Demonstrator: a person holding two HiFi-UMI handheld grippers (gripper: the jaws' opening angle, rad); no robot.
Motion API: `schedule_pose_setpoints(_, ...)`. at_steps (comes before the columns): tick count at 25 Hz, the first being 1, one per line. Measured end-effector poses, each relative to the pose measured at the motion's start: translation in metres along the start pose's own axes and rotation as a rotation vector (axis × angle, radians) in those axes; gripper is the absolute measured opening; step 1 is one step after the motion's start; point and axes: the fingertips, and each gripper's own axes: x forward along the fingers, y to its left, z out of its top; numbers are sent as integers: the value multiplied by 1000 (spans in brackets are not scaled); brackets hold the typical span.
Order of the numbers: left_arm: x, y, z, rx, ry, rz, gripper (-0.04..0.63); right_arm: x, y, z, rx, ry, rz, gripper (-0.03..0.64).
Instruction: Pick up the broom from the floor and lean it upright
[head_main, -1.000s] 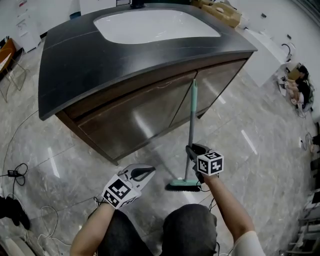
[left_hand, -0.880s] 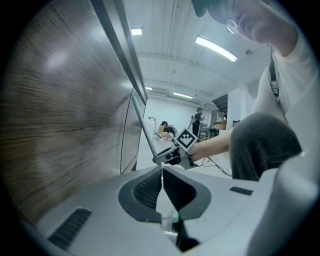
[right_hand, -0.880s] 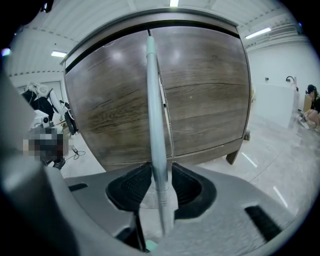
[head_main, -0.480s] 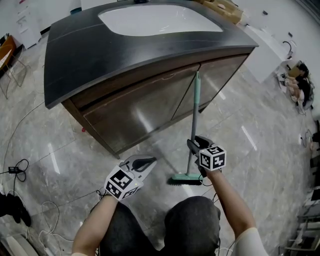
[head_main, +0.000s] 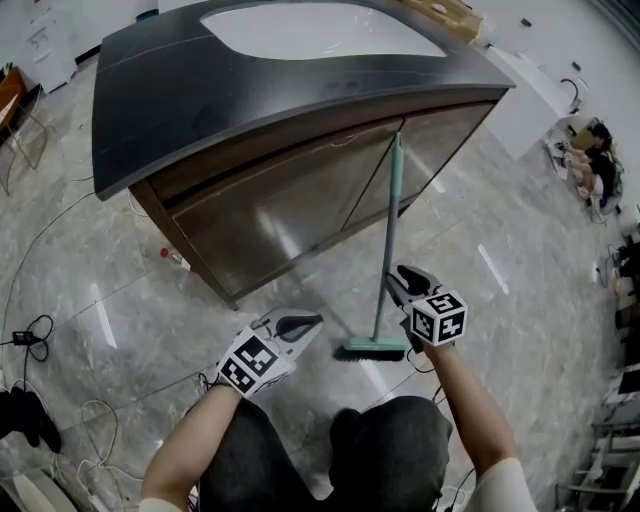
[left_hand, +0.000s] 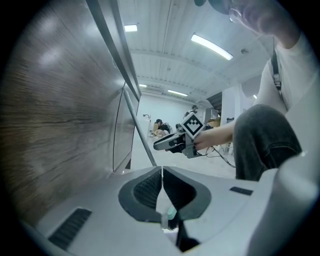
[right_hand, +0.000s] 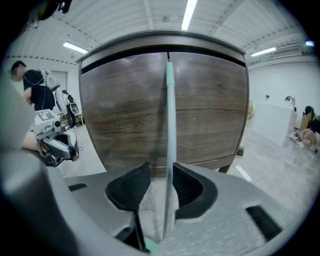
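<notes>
Lean looks done: broom (head_main: 389, 230) stands upright, head on the floor (head_main: 505, 250), handle top against the cabinet (head_main: 280, 215) front. Right claw (head_main: 398, 276) has just opened wide, then eased in slightly; the handle sits between its pads, not pinched. Left claw (head_main: 304, 323) is closed and empty. Remaining: back the right claw clear.

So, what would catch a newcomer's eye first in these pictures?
The teal-handled broom stands upright in the middle, leaning against the brown cabinet under a black countertop. The right gripper is low on its handle; its tongs have just opened, then narrowed slightly, with the handle loose between them. The left gripper hovers nearby, tongs shut and empty.
</notes>
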Motion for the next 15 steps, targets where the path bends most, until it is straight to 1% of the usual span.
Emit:
schedule_pose_setpoints(3, 3, -1, 5, -27, -8, -1, 11, -5, 7, -1, -24, -28, 6, 126)
schedule_pose_setpoints(5, 4, -2, 9, -54, -25, -5, 11, -10, 13, -6, -44, -42, 16, 112)
schedule_pose_setpoints(7, 4, 1, 13, -64, -40, -9, 11, -14, 17, -12, -60, -56, 28, 100)
schedule_pose_setpoints(9, 5, 8, 9, -44, -33, 2, 11, -17, 20, -18, -57, -67, 39, 93)
schedule_pose_setpoints(12, 11, 18, -9, -7, 3, 17, 11, -19, 21, -31, -38, -77, 52, 80)
schedule_pose_setpoints(15, 24, 21, -25, 16, 16, 19, 11, -21, 18, -47, -24, -82, 59, 63)
